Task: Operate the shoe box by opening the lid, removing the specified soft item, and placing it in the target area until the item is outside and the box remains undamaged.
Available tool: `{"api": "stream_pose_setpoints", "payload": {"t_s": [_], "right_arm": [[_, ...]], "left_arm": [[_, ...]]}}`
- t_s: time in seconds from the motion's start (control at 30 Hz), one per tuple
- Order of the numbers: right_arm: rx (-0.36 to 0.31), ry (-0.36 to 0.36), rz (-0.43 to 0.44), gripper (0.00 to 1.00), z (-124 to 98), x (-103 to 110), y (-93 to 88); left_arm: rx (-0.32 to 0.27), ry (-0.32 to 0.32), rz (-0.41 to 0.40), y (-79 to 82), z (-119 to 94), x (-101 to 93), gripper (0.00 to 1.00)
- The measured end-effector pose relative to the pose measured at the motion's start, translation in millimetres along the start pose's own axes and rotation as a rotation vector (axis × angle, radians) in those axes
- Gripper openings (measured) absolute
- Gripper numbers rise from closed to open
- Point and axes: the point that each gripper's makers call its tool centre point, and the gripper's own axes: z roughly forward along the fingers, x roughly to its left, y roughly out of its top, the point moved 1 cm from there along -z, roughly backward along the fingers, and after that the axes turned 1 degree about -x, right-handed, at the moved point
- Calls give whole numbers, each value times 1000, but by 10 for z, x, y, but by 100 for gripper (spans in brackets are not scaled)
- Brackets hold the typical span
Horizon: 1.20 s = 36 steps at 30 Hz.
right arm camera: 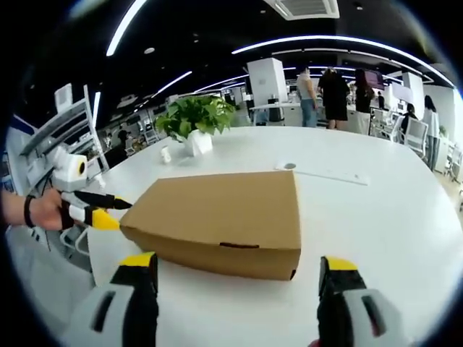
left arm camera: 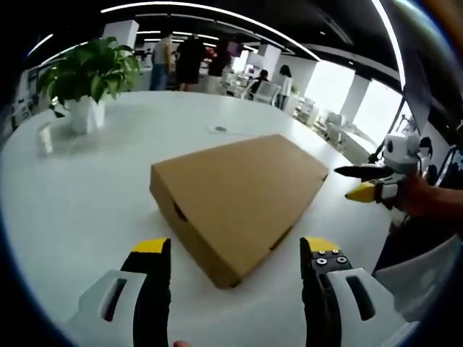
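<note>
A closed brown cardboard shoe box (left arm camera: 242, 191) lies flat on the white table (left arm camera: 72, 210), its lid down. My left gripper (left arm camera: 235, 247) is open just short of the box's near corner, its yellow-tipped jaws wide apart and holding nothing. My right gripper (left arm camera: 359, 183), held by a hand, hovers open off the box's right end. In the right gripper view the box (right arm camera: 224, 213) lies lengthwise ahead, and my right gripper (right arm camera: 239, 263) stands open before its long side. The left gripper (right arm camera: 98, 210) points at the box's left corner, close to it.
A potted plant (left arm camera: 90, 76) in a white pot stands at the far side of the table, also seen as the plant (right arm camera: 195, 119). A small round port (left arm camera: 221, 129) sits in the tabletop behind the box. Several people and office chairs stand beyond the table.
</note>
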Motion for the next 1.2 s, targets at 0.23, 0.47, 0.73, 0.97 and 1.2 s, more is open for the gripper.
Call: {"api": "stream_pose_setpoints", "payload": {"t_s": [0.23,0.47,0.73,0.97,1.2], "right_arm": [[14,13,-8,91,123,0,5],[21,19,-4,91,243,-28,-9],[15,18,5,90,316,-66,38],[20,16,6,88,352,-113,49],[32,32,-18,82,397,-69,35]], "left_arm": [[7,-6,13,-17,43,-25,73],[9,-5,13,-11,83,-9,73],[16,-4,18,-13,128,-2,72],[21,-9,32,-19,191,-25,70],[55,3,90,-62,219,0,69]]}}
